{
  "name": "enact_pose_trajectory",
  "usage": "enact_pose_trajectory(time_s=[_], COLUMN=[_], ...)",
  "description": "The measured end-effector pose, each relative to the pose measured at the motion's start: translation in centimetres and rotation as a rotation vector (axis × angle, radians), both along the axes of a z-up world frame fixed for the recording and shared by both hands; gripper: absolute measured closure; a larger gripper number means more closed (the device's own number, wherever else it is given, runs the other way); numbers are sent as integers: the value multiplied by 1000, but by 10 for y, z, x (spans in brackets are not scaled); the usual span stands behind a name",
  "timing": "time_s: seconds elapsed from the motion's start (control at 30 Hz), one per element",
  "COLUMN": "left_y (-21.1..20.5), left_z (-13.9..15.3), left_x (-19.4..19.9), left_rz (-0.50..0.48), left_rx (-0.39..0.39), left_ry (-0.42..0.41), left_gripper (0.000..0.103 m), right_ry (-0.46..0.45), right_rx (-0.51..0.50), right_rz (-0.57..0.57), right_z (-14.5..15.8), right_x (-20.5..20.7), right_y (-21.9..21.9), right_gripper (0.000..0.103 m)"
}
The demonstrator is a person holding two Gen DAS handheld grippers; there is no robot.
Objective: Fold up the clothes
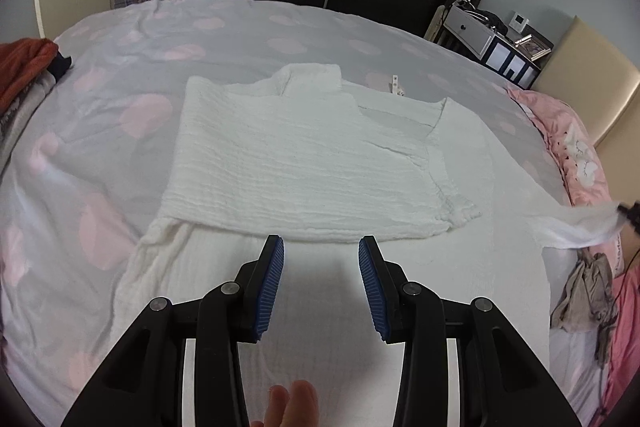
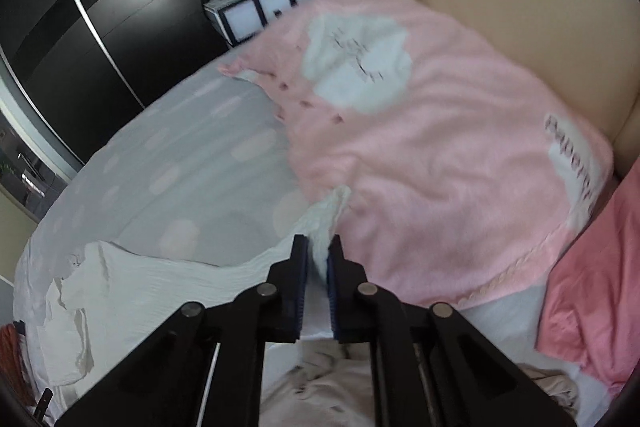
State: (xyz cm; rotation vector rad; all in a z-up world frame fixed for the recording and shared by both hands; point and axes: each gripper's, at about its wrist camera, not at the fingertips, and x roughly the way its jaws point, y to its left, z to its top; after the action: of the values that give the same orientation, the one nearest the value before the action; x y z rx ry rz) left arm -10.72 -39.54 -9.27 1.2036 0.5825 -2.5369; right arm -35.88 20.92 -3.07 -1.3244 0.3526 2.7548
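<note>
The white crinkled cotton garment [image 1: 312, 163] lies spread on the grey pink-spotted bed [image 1: 100, 155] just ahead of the empty, part-open left tool [image 1: 321, 247], one side already folded in, while the right tool [image 2: 319, 247] pinches its remaining sleeve [image 2: 328, 211], not yet folded.

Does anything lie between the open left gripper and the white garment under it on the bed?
Nothing visible does. The left gripper hangs open over the white garment, only bare cloth beneath its pads. The right gripper is shut on the garment's strip near the pink pillow.
</note>
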Motion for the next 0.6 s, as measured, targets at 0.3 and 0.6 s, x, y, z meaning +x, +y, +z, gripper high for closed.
enact_pose_trajectory(time_s=[0.3,0.6], left_y=[-14,-34], left_z=[19,27], left_x=[18,34], left_rz=[-35,-38], left_rx=[-82,-116], left_ry=[-14,-14], left_gripper=[62,62], right_ry=[57,19], right_rx=[230,384], right_rz=[107,257], right_z=[121,155], right_x=[2,17], right_y=[-139,-317], right_gripper=[94,94])
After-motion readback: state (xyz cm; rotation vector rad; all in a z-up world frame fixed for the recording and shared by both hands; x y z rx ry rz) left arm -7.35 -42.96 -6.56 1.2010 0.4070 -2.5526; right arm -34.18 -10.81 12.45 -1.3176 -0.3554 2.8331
